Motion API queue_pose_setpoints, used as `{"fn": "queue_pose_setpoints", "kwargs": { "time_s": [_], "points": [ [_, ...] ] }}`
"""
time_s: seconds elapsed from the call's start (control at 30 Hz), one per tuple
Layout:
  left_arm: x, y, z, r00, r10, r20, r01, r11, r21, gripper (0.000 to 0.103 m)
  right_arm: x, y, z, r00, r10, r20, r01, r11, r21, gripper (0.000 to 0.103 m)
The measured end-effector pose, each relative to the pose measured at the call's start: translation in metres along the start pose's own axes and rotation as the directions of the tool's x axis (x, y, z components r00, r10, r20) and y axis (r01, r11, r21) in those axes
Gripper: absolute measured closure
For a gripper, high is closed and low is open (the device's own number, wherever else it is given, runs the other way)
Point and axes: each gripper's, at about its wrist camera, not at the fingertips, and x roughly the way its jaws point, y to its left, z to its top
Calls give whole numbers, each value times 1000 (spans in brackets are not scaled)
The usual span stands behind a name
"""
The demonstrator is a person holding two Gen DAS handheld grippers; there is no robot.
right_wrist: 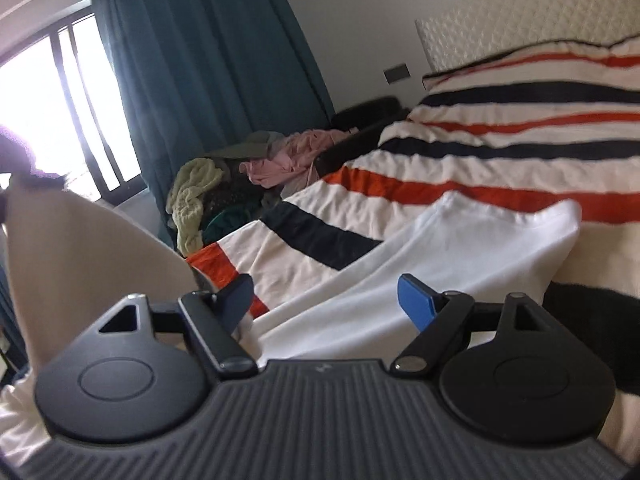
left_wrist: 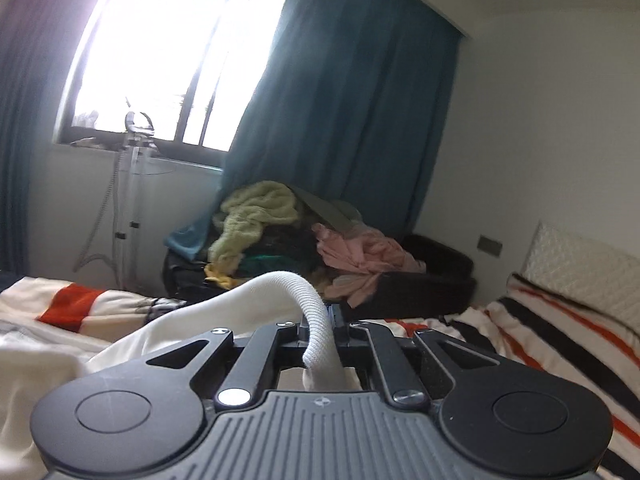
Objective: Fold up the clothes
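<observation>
Pinched in the left gripper (left_wrist: 320, 320), a white cotton garment's ribbed hem (left_wrist: 316, 312) lifts off the striped bed cover (right_wrist: 500, 120); the right gripper (right_wrist: 326, 300) hovers open, likely needing the opposite edge.

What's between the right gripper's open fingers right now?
In the right wrist view, the right gripper is open; between its fingers lies only the white garment, spread on the striped blanket, ungripped.
</observation>
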Motion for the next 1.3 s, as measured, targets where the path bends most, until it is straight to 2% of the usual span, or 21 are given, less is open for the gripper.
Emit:
{"fn": "queue_pose_setpoints", "kwargs": {
  "time_s": [0.1, 0.27, 0.3, 0.37, 0.4, 0.43, 0.47, 0.5, 0.53, 0.7, 0.8, 0.9, 1.0, 1.13, 1.3],
  "points": [
    [50, -20, -4, 999, 28, -26, -26, 998, 60, 97, 10, 3, -7, 1000, -12, -29, 11, 1000, -18, 21],
    [159, -39, -38, 990, 61, -129, -53, 997, 59, 95, 33, 4, -20, 996, -42, -72, 40, 999, -36, 21],
    [178, -39, -45, 987, 56, -150, -48, 997, 57, 90, 38, 3, -23, 996, -47, -81, 44, 998, -38, 21],
    [207, -40, -56, 978, 87, -187, -72, 994, 85, 68, 48, -1, -30, 993, -20, -120, 18, 1000, -21, 22],
    [211, -38, -57, 976, 91, -196, -75, 994, 83, 47, 53, -3, -34, 990, -2, -140, 1, 1000, -10, 22],
    [214, -36, -58, 974, 93, -204, -78, 994, 80, 35, 57, -3, -36, 988, 5, -152, -6, 1000, -5, 22],
    [217, -34, -60, 972, 96, -212, -81, 994, 77, 30, 60, -1, -38, 988, 4, -156, -5, 1000, -7, 22],
    [214, -32, -58, 975, 80, -210, -63, 994, 86, 20, 63, 0, -40, 987, 3, -161, -4, 1000, -8, 22],
    [205, -31, -53, 975, 78, -206, -61, 994, 91, 15, 65, 2, -42, 986, 1, -166, -3, 1000, -9, 22],
    [156, -23, -29, 978, 81, -192, -60, 992, 112, 14, 58, 11, -40, 989, 35, -142, -43, 998, -51, 22],
    [98, -12, -17, 981, 107, -162, -89, 989, 118, 10, 52, 16, -38, 990, 58, -126, -68, 995, -79, 22],
    [34, 12, -14, 978, 150, -148, -139, 987, 83, 7, 42, 20, -32, 991, 85, -108, -96, 990, -103, 22],
    [-31, 36, -22, 965, 222, -140, -212, 974, 86, 7, 32, 25, -27, 989, 113, -94, -124, 983, -132, 22],
    [-117, 53, -40, 955, 248, -160, -244, 969, 47, 2, 21, 32, -21, 984, 143, -109, -159, 975, -157, 22],
    [-189, 53, -74, 961, 220, -167, -221, 975, 10, 1, 17, 31, -20, 965, 154, -213, -183, 975, -126, 22]
  ]
}}
